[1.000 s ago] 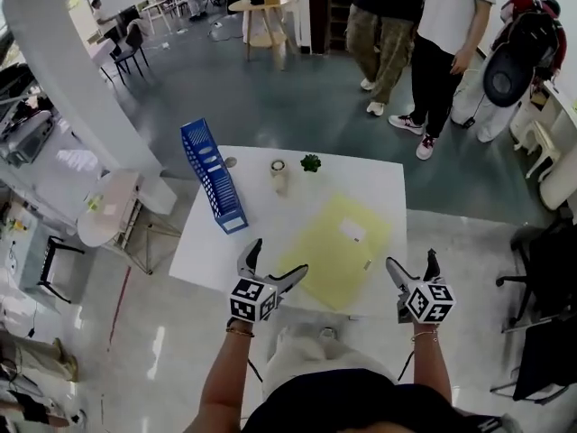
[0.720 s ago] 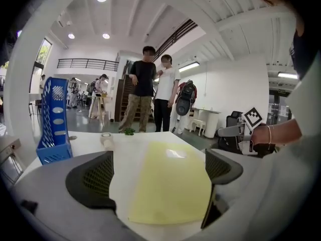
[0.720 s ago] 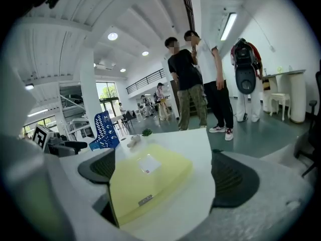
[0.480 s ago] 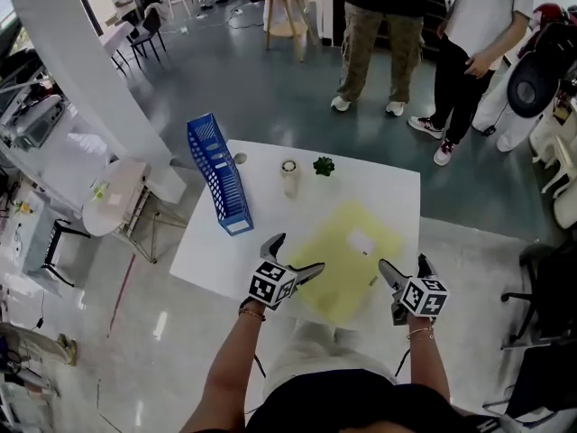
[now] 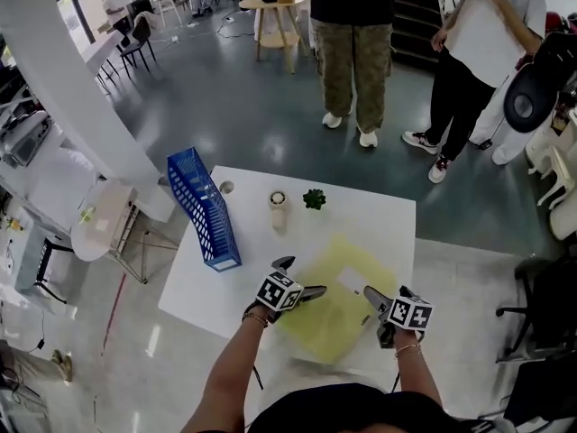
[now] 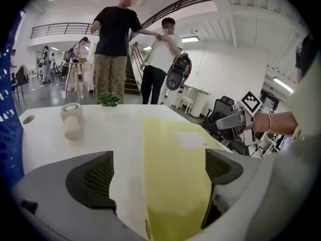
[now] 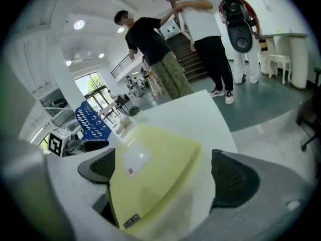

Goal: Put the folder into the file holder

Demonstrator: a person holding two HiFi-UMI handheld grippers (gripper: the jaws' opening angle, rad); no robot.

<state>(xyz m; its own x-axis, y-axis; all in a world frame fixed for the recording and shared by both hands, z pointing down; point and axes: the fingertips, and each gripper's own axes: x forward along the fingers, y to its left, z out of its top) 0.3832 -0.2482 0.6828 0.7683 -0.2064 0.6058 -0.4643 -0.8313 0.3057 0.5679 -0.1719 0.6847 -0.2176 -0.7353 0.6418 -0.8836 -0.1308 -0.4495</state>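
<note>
Lying between fingers (image 6: 90, 179) of left gripper (image 5: 304, 277), right gripper (image 5: 386, 293): folder (image 5: 335, 318).

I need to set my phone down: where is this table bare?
Bare white strip between the blue file holder and the yellow folder, and the far corner right of the plant. The near edge is crowded: folder, left hand-held gripper, right hand-held gripper.

Premises: open-plan office or shared workspace. Evidence, referenced to the white table (image 5: 383, 215):
- A blue file holder (image 5: 203, 207) stands on its left part.
- A black swivel chair (image 5: 545, 305) is just to its right.
- A white column (image 5: 72, 88) is to its left.
- Beyond it are grey polished floor (image 5: 261, 106), two standing persons (image 5: 353, 52), a round wooden table (image 5: 275, 7), a staircase (image 5: 424, 12) and further chairs (image 5: 135, 30).
</note>
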